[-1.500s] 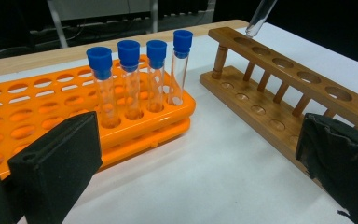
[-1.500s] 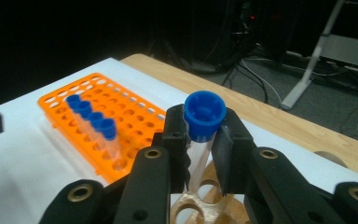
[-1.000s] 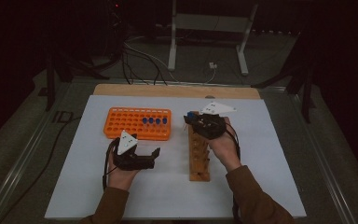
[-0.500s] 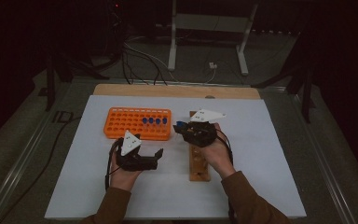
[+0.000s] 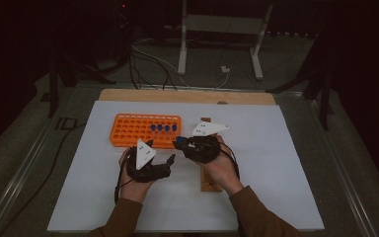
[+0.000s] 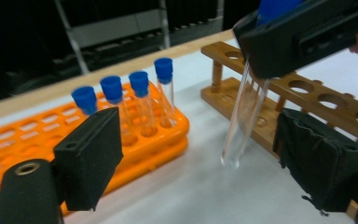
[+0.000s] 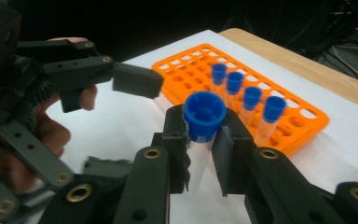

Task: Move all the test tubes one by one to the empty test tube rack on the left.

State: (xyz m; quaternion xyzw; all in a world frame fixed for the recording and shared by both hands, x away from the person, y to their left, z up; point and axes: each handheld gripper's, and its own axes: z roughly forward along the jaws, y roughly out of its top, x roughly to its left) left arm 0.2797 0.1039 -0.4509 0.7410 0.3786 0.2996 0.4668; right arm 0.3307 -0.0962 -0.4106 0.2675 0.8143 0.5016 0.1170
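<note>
Background around the work area

A metal stand (image 5: 221, 39) stood at the frame's upper centre, cables (image 5: 153, 64) trailed across the floor beside it, and a white sheet (image 5: 276, 148) covered the surface.

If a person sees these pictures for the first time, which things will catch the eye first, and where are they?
First comes the orange rack at the middle of the white table, with four blue-capped tubes standing in a row in it. Next is the tube that the right gripper holds just under its blue cap, hanging above the table between the orange rack and the wooden rack. The left gripper, its jaws just closing, waits around its lower end.
</note>
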